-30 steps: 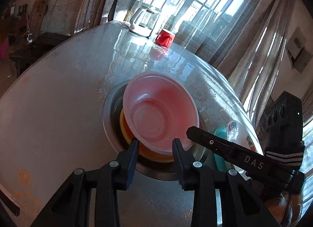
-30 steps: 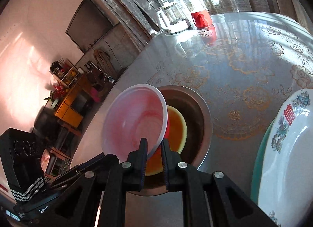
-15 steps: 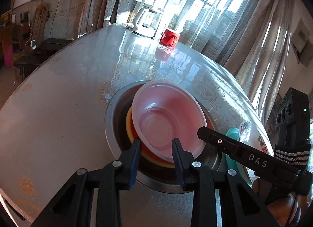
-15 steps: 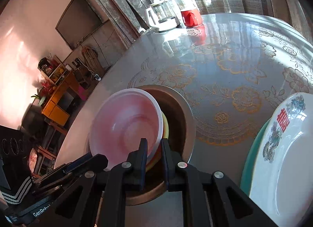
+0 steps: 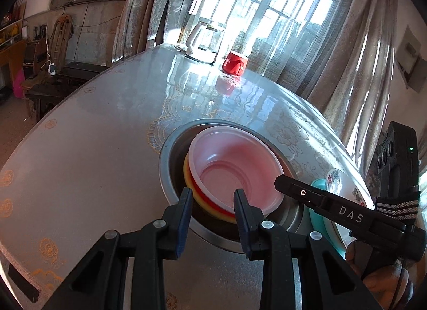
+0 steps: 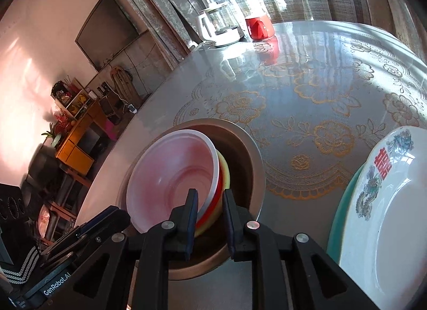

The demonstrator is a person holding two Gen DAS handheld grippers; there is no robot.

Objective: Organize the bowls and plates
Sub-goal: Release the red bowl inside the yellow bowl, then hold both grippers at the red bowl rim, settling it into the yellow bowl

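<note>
Settled: pink bowl [image 6: 170, 176] now nested in metal basin [image 6: 250, 166] | right gripper [image 6: 210, 203] opening, releasing rim | left gripper [image 5: 212, 203] parted, empty

Left gripper [image 5: 212, 200]: black, tipped down, jaws a little apart with a gap between, pads pressing on nothing. Right gripper [image 6: 210, 203]: also tipped down, jaws opening, pads no longer squeezing. From the left wrist view, right gripper reaching in from the right side, with a hand [image 5: 379, 275] wrapped round its handle
</note>
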